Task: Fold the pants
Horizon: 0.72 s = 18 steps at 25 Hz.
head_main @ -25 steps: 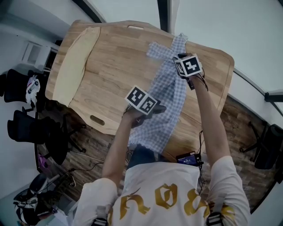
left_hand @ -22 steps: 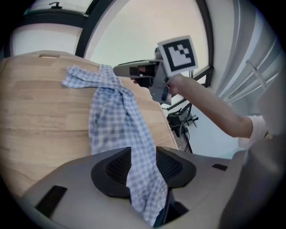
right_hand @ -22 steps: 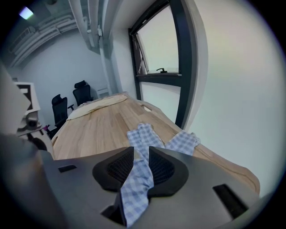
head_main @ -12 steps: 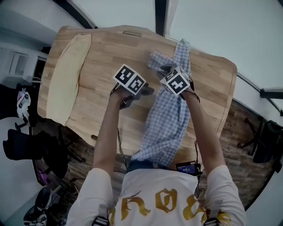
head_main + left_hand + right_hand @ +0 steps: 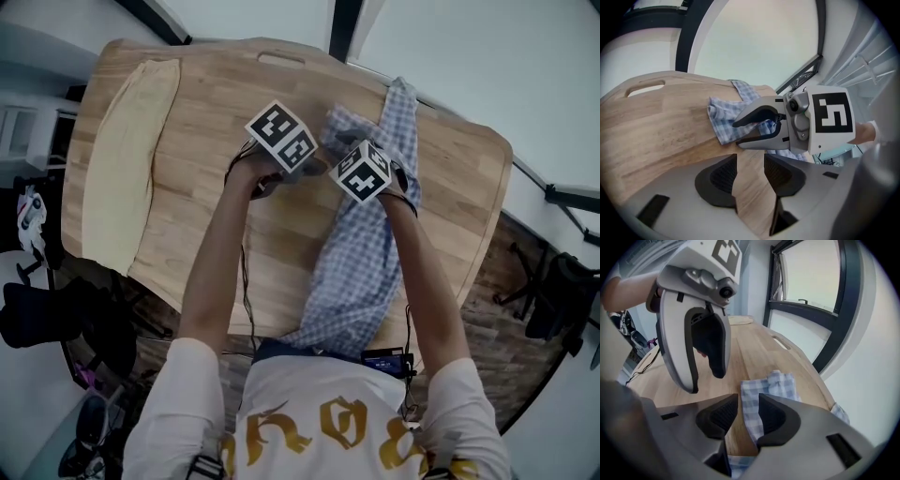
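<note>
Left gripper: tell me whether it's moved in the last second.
Yes. The left gripper moved across the table from its near edge toward the far edge.

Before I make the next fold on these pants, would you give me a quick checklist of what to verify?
1. Left gripper free to take cloth: ok, jaws apart, only bare table between them.
2. Right gripper clamped on the pants: cannot tell; checked fabric shows in its gap, with wood beside it.
3. Grippers clear of each other: ok, close but not touching.
4. Pants lying flat: not ok, bunched and twisted.
5. Yellow cloth out of the way: ok, at the table's left side, apart from the pants.
</note>
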Each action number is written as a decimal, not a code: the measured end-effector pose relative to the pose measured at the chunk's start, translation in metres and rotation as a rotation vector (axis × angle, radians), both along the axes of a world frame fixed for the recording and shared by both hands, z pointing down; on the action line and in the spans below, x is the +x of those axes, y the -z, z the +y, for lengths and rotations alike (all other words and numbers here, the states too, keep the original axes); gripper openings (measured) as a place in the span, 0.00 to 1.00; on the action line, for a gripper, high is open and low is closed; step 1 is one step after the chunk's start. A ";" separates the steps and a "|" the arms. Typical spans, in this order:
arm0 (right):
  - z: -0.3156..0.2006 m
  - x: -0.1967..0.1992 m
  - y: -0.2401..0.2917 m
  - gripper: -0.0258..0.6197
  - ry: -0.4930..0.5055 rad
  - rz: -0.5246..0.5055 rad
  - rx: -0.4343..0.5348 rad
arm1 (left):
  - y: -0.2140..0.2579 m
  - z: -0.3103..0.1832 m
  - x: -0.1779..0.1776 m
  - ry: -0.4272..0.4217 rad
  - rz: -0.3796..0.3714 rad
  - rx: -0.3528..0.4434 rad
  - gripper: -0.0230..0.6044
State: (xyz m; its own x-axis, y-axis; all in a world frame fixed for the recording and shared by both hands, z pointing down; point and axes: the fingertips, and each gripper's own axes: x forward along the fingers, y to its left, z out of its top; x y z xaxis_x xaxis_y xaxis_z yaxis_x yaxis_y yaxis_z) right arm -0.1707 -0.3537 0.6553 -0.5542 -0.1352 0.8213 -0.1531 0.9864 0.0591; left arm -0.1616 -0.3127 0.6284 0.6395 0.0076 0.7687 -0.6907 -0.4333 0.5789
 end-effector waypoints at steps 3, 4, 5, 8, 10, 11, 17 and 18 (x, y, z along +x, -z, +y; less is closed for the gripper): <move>-0.001 -0.002 -0.005 0.28 -0.026 -0.008 -0.051 | -0.005 -0.008 -0.004 -0.028 -0.008 0.017 0.35; -0.002 -0.002 -0.005 0.24 -0.044 -0.015 -0.075 | -0.005 -0.011 -0.005 -0.030 -0.007 0.021 0.35; -0.004 -0.003 -0.005 0.14 -0.059 -0.020 -0.089 | -0.006 -0.013 -0.006 -0.030 -0.003 0.027 0.35; -0.007 -0.003 -0.006 0.09 -0.069 -0.016 -0.104 | -0.004 -0.017 -0.006 -0.019 0.016 0.044 0.35; -0.010 -0.001 -0.006 0.09 -0.087 -0.024 -0.108 | -0.001 -0.018 -0.007 -0.016 0.020 0.058 0.35; -0.012 0.001 -0.004 0.09 -0.108 -0.038 -0.110 | 0.001 -0.020 -0.007 -0.013 0.020 0.068 0.35; -0.064 0.010 0.066 0.09 -0.259 -0.208 -0.060 | 0.014 -0.037 -0.010 -0.008 0.016 0.148 0.34; -0.075 0.012 0.081 0.09 -0.279 -0.234 -0.042 | 0.017 -0.042 -0.009 -0.004 0.016 0.164 0.34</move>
State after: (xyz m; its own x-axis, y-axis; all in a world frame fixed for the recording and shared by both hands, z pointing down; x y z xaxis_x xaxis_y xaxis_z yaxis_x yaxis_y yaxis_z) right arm -0.1585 -0.4288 0.5745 -0.6742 -0.2764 0.6848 -0.4215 0.9055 -0.0494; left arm -0.1707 -0.3544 0.6118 0.6523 -0.1143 0.7493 -0.6796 -0.5260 0.5114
